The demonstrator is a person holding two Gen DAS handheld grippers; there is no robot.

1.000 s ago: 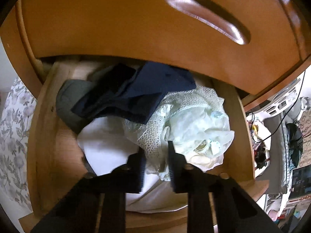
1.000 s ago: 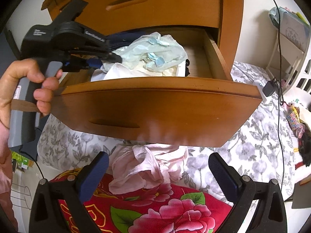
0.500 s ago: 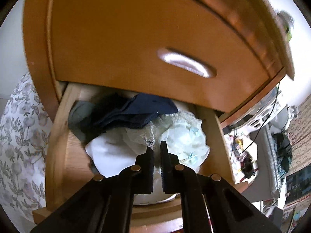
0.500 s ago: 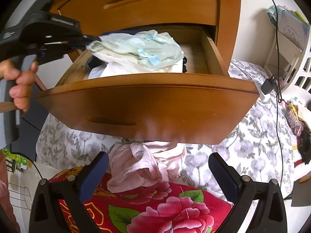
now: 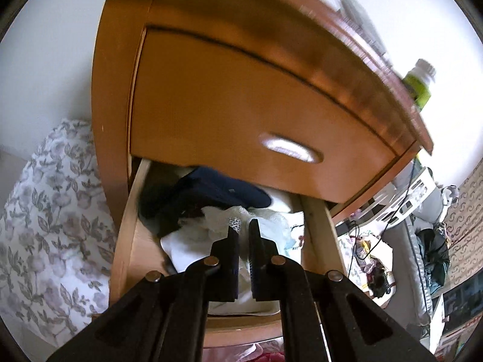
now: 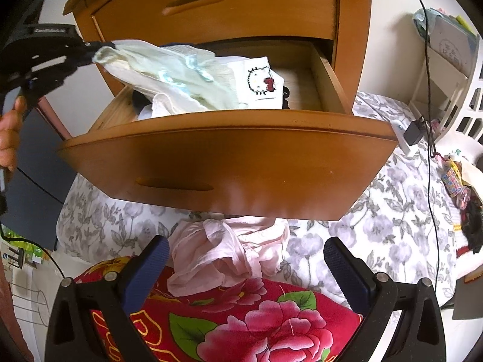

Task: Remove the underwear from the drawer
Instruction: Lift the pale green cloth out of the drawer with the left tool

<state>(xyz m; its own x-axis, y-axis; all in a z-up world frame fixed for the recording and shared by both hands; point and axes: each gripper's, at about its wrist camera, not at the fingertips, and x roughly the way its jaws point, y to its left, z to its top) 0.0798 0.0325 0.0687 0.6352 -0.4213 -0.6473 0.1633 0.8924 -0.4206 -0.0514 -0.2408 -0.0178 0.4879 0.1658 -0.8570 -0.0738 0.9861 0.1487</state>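
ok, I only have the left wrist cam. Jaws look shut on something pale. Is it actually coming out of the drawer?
Observer: Partly. The pale green underwear hangs stretched from the left gripper, up past the left end of the drawer. Its lower end lies inside.
Operator: anything riding along with it?
Observer: Can't say for sure. It drapes over a white piece with a cat face that lies flat in the drawer.
Operator: right gripper?
Observer: The right gripper is open and empty, over a pink garment on a red floral blanket below the drawer front.
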